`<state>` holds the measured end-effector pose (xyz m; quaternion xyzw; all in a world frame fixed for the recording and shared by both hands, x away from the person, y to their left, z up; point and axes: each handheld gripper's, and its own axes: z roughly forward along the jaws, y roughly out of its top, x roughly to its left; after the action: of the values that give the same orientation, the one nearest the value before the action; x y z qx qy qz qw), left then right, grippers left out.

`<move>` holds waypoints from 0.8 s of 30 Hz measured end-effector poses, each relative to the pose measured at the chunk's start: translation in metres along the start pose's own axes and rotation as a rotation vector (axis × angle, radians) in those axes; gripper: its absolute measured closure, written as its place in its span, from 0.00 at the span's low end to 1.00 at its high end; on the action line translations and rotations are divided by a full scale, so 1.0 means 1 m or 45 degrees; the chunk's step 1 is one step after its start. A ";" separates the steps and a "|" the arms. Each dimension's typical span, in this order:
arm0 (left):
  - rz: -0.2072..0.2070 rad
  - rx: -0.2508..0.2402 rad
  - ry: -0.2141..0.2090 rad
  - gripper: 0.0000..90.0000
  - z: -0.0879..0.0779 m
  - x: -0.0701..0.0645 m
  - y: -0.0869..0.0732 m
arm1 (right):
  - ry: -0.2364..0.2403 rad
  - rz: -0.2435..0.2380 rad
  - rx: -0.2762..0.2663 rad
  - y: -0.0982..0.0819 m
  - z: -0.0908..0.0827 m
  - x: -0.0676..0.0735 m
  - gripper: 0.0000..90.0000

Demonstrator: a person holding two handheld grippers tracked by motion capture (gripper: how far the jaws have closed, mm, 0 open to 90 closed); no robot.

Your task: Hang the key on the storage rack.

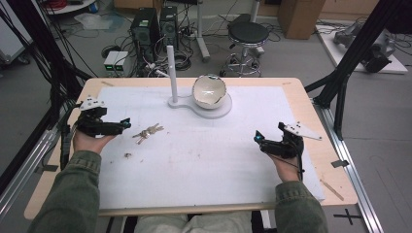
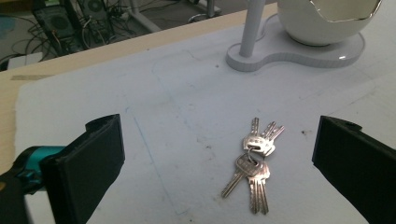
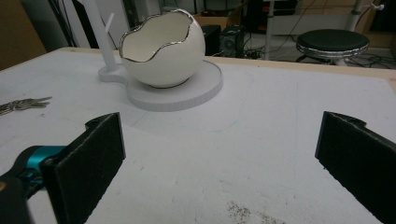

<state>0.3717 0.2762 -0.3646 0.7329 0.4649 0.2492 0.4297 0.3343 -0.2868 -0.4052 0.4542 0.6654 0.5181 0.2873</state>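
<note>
A bunch of silver keys [image 1: 147,132] [image 2: 254,161] lies flat on the white mat [image 1: 204,160], left of centre. My left gripper [image 1: 127,123] [image 2: 217,172] is open just left of the keys, its jaws pointing at them and wide apart with nothing held. A white egg-shaped bowl with a jagged silver rim [image 1: 209,91] [image 3: 161,49] sits on a white stand [image 1: 214,109] with an upright post [image 1: 171,73] at the back of the mat. My right gripper [image 1: 257,137] [image 3: 219,172] is open at the right side of the mat, aimed toward the bowl, empty.
The mat covers a wooden table [image 1: 320,160]. A small speck of debris [image 1: 128,155] lies near the left forearm. Beyond the table stand a stool [image 1: 248,36], computer towers [image 1: 145,29] and cables. Black frame bars [image 1: 359,48] rise at right.
</note>
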 end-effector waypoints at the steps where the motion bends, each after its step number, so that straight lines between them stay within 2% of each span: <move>1: 0.005 0.005 -0.004 0.03 0.002 -0.001 0.002 | -0.001 0.006 -0.003 0.000 -0.001 0.000 0.01; 5: 0.021 0.027 -0.020 0.03 0.008 -0.002 0.008 | -0.005 0.011 0.001 0.000 -0.001 -0.001 0.01; 10: 0.060 0.094 -0.035 0.03 0.015 -0.002 0.014 | -0.007 0.013 -0.001 0.000 -0.002 -0.002 0.01; 11: 0.042 0.106 -0.058 0.03 0.018 -0.004 0.018 | -0.003 0.020 -0.004 0.000 -0.003 -0.002 0.01; 13: 0.043 0.105 -0.066 0.03 0.019 -0.005 0.019 | -0.004 0.012 -0.009 0.000 -0.003 -0.002 0.01; 19: 0.082 0.154 -0.075 0.03 0.028 -0.010 0.027 | 0.002 0.015 -0.007 0.000 -0.004 0.000 0.01; 24: 0.114 0.219 -0.108 0.03 0.037 -0.012 0.037 | 0.003 0.017 -0.008 0.000 -0.004 0.000 0.01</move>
<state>0.4119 0.2430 -0.3509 0.7969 0.4327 0.1960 0.3732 0.3313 -0.2888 -0.4040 0.4569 0.6612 0.5226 0.2844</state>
